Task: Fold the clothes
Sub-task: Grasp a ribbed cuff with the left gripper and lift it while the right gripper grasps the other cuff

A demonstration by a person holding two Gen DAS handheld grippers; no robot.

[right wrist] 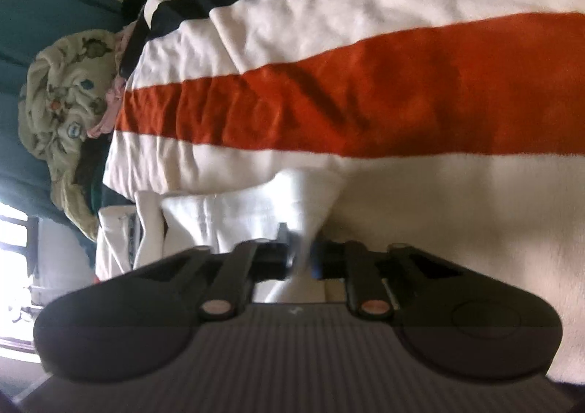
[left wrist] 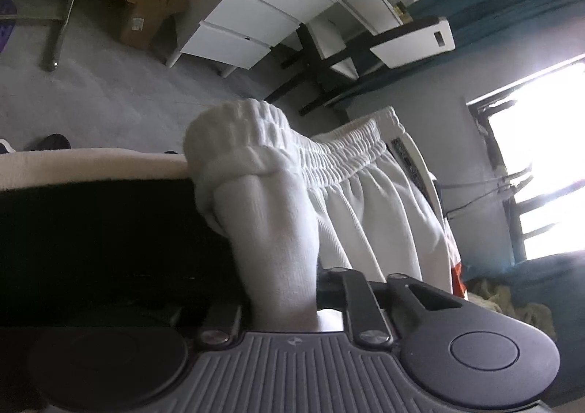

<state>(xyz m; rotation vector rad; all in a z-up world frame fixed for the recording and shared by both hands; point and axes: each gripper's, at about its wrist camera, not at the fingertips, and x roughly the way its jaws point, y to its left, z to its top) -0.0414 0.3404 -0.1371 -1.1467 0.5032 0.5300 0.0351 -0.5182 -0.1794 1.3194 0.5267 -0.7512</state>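
The left gripper [left wrist: 281, 288] is clamped on a bunched fold of the white ribbed-knit garment with a gathered elastic waistband [left wrist: 329, 164]; the right gripper [right wrist: 301, 259] pinches another fold of the same white cloth [right wrist: 234, 219], its jaws drawn nearly together. No earlier state is told here. The garment lies on a bed covered by a cream fleece blanket with a broad orange stripe and dark navy stripes [right wrist: 402, 94]. Beyond the bed's edge is grey carpet [left wrist: 109, 94], a white chest of drawers [left wrist: 256, 18], a brown cardboard box [left wrist: 146, 3] and a bright window [left wrist: 541, 164]. A crumpled pale green patterned blanket [right wrist: 62, 98] lies heaped at the bed's far end, against teal fabric [right wrist: 36, 10]. The waistband stands raised and stretched away from the left gripper.
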